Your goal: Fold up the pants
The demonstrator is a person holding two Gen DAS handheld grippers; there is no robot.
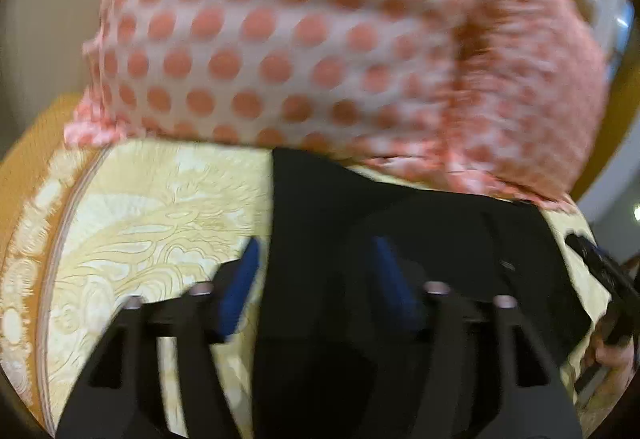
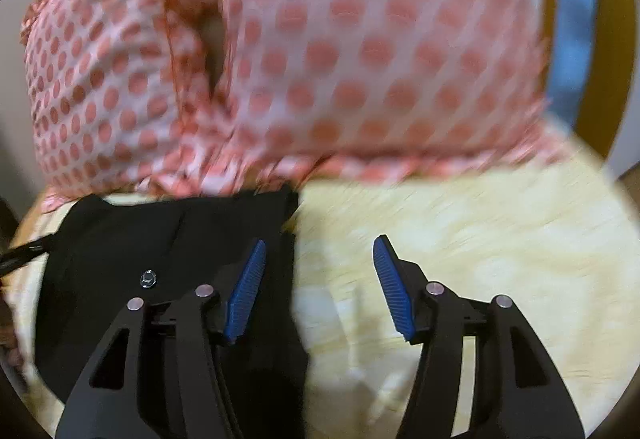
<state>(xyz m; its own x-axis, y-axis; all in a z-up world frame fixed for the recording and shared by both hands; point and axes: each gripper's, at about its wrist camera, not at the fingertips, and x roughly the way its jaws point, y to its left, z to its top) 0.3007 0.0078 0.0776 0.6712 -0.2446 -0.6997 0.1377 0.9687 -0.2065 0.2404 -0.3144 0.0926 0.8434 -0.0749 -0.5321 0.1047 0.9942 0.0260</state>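
Observation:
Black pants (image 1: pixel 400 223) lie flat on a yellow patterned cloth (image 1: pixel 152 207). In the left wrist view my left gripper (image 1: pixel 316 251) is open, its blue pads astride the pants' left edge, just above the cloth. In the right wrist view the pants (image 2: pixel 160 239) lie at the left, with a silver button (image 2: pixel 148 278) showing. My right gripper (image 2: pixel 320 251) is open and empty over the pants' right edge, its left pad (image 2: pixel 246 291) above the black fabric and its right pad (image 2: pixel 390 291) above the cloth.
A person in a pink-and-white dotted top (image 1: pixel 300 39) stands right behind the pants, also in the right wrist view (image 2: pixel 320 51). The right gripper's black body and holding hand (image 1: pixel 608 299) show at the far right. Yellow cloth (image 2: pixel 480 239) spreads to the right.

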